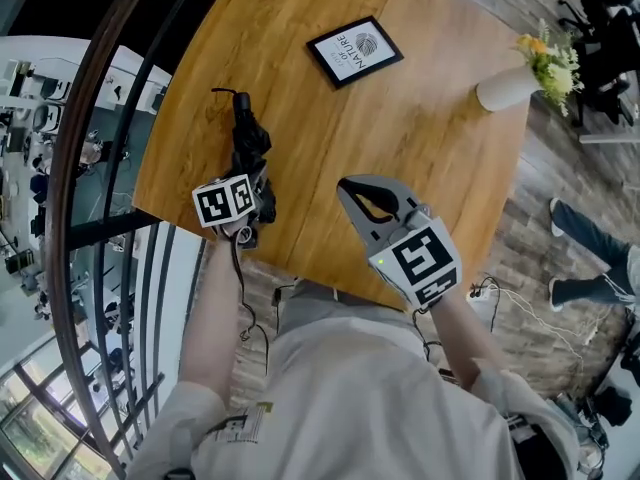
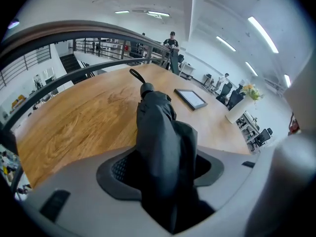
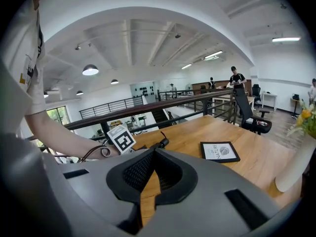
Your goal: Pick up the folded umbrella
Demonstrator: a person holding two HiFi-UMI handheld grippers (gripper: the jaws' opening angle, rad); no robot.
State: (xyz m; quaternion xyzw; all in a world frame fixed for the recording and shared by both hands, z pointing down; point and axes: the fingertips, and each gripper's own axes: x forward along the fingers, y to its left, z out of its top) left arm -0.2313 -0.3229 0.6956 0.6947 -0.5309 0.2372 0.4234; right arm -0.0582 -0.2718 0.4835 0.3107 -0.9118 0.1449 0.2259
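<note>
The folded black umbrella (image 1: 248, 143) lies on the round wooden table (image 1: 420, 138) near its left edge, wrist strap pointing away from me. My left gripper (image 1: 250, 213) sits at the umbrella's near end, marker cube on top. In the left gripper view the umbrella (image 2: 163, 132) runs out from between the jaws of the left gripper (image 2: 160, 167), its fabric bunched against both pads. It rests on the wood. My right gripper (image 1: 352, 190) hovers over the table's near edge, shut and empty (image 3: 154, 154); it sees the umbrella tip (image 3: 160, 143) and the left cube (image 3: 122, 138).
A framed print (image 1: 354, 50) lies flat at the far middle of the table. A white vase with flowers (image 1: 510, 86) stands at the right edge. A curved dark railing (image 1: 90, 168) runs close along the left. A person's legs (image 1: 585, 238) show on the floor at right.
</note>
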